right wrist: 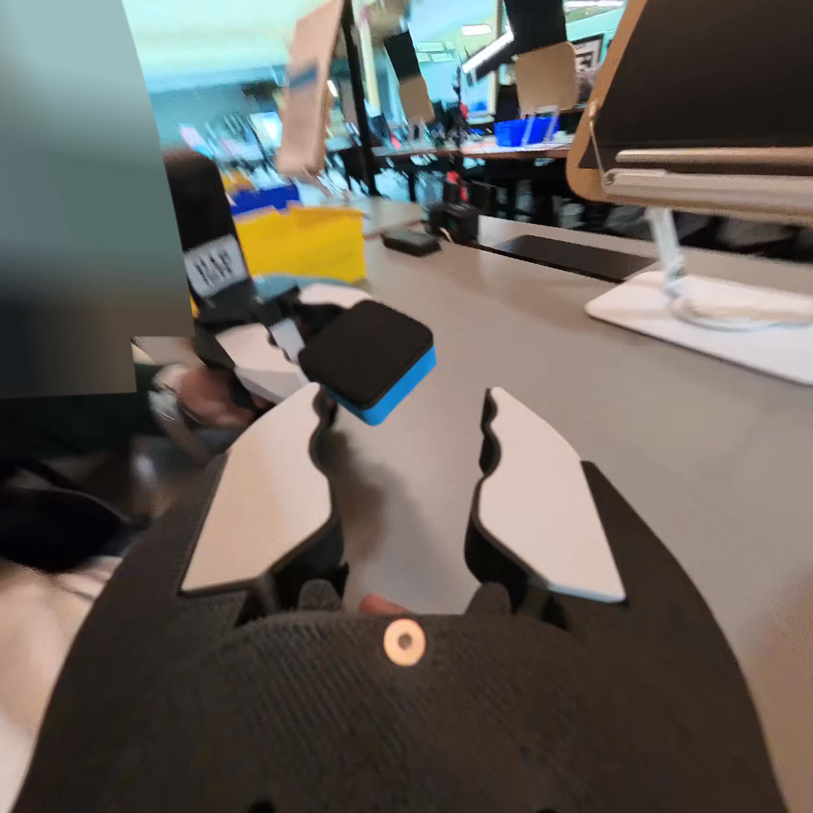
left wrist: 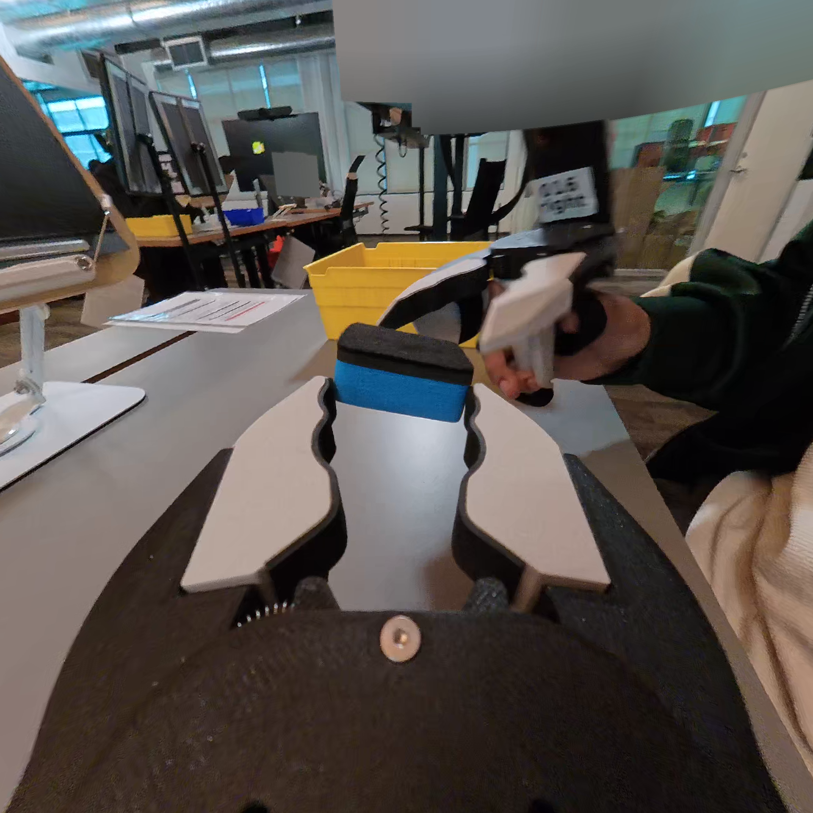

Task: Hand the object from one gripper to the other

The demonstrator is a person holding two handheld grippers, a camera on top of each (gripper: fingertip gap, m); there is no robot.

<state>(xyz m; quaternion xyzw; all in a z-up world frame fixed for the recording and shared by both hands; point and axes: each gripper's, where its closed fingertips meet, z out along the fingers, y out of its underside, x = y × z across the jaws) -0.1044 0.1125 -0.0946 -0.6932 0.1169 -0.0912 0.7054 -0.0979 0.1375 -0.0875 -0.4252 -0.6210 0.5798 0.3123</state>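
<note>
On the left of the grey table [left wrist: 246,396] a white monitor stand [left wrist: 66,409] is seen, with a yellow bin [left wrist: 352,286] further back. At centre, a foam eraser block [left wrist: 402,378], black felt above a blue body, is clamped at its sides between the tips of the left gripper [left wrist: 398,396], off the table. To the right, the right gripper [right wrist: 402,396] is held with fingers spread and empty, just beside the block. The block is judged light, soft and compressible; its free end offers the clearest hold.
</note>
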